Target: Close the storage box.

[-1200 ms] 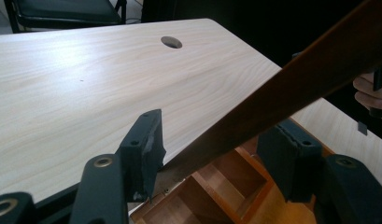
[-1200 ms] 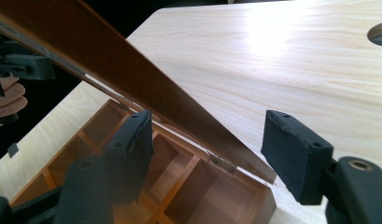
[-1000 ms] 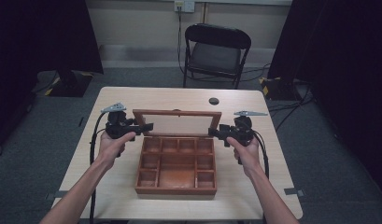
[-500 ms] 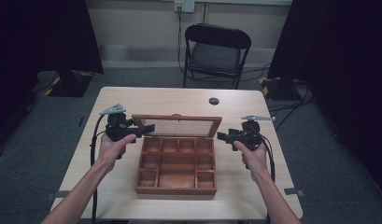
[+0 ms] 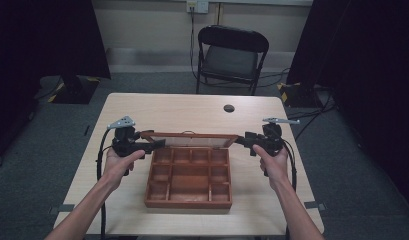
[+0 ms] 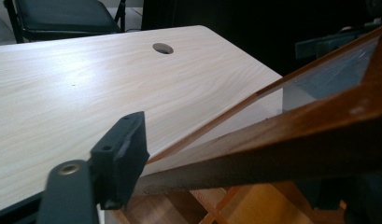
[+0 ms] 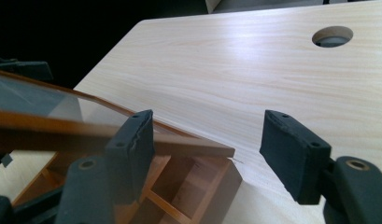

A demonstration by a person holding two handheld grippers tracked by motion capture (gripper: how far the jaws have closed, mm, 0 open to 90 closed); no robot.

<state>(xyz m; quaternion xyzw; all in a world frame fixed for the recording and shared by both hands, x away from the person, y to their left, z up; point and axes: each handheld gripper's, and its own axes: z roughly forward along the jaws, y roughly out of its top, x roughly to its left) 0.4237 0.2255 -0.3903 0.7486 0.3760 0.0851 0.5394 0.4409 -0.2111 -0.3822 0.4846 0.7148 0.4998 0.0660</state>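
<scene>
The glass-paned lid (image 5: 191,140) of the wooden compartment box (image 5: 188,176) at centre frame stands half raised. Your left gripper (image 5: 157,144) clamps its left corner to steady it, while your right gripper (image 5: 240,141) sits at the right corner, jaws apart, holding nothing.

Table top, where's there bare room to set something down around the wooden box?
The widest bare stretch of the table lies behind the box's raised lid, up to the cable hole. Narrower strips run outside each hand. Crowded: the middle, with the wooden box, left tool and right tool.
</scene>
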